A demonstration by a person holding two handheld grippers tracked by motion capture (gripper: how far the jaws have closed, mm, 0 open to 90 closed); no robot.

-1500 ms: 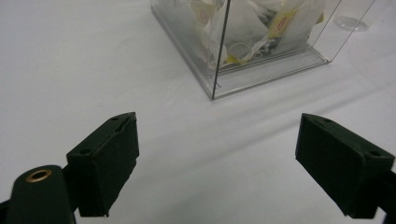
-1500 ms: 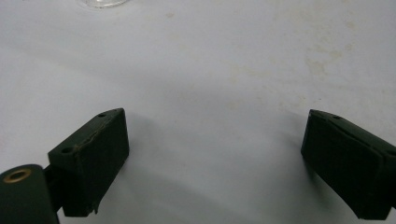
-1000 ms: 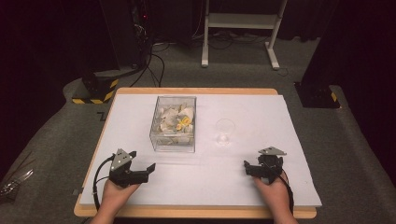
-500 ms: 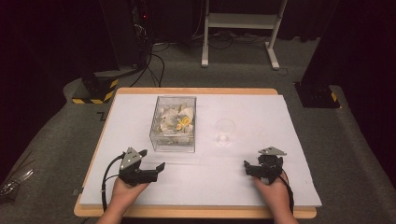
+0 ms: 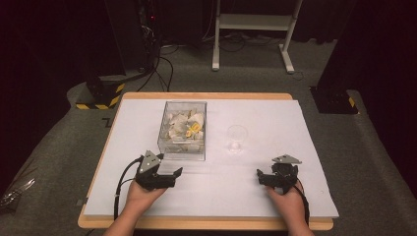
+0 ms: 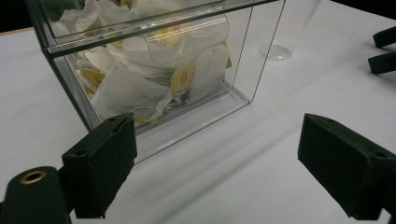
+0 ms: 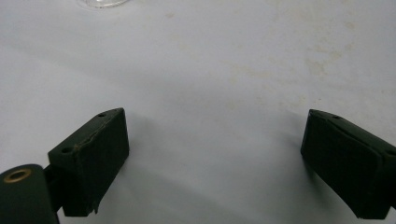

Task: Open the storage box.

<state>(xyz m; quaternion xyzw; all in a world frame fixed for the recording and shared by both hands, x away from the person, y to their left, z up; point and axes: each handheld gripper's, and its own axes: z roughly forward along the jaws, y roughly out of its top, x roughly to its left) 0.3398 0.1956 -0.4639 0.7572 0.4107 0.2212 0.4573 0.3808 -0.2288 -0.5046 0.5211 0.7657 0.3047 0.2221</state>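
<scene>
A clear plastic box [image 5: 183, 129] full of white tea bags with yellow tags stands on the white table cover [image 5: 255, 201], left of centre. In the left gripper view the box [image 6: 154, 70] is close ahead. A clear glass [image 5: 236, 139] stands to its right, and its base [image 6: 276, 52] also shows in the left gripper view. My left gripper [image 5: 169, 178] is open just in front of the box, holding nothing. My right gripper [image 5: 265, 178] rests open on the cover at the front right, below the glass, with nothing between its jaws [image 7: 215, 158].
The table's wooden edge [image 5: 206, 224] runs along the front. Beyond the table are a grey carpet, a white stand [image 5: 253, 29], cables and black equipment with yellow-black striped bases [image 5: 101, 96]. The other gripper's jaw tips [image 6: 384, 49] show at the right of the left gripper view.
My left gripper has moved right and forward toward the front of the box. The right gripper has stayed in place.
</scene>
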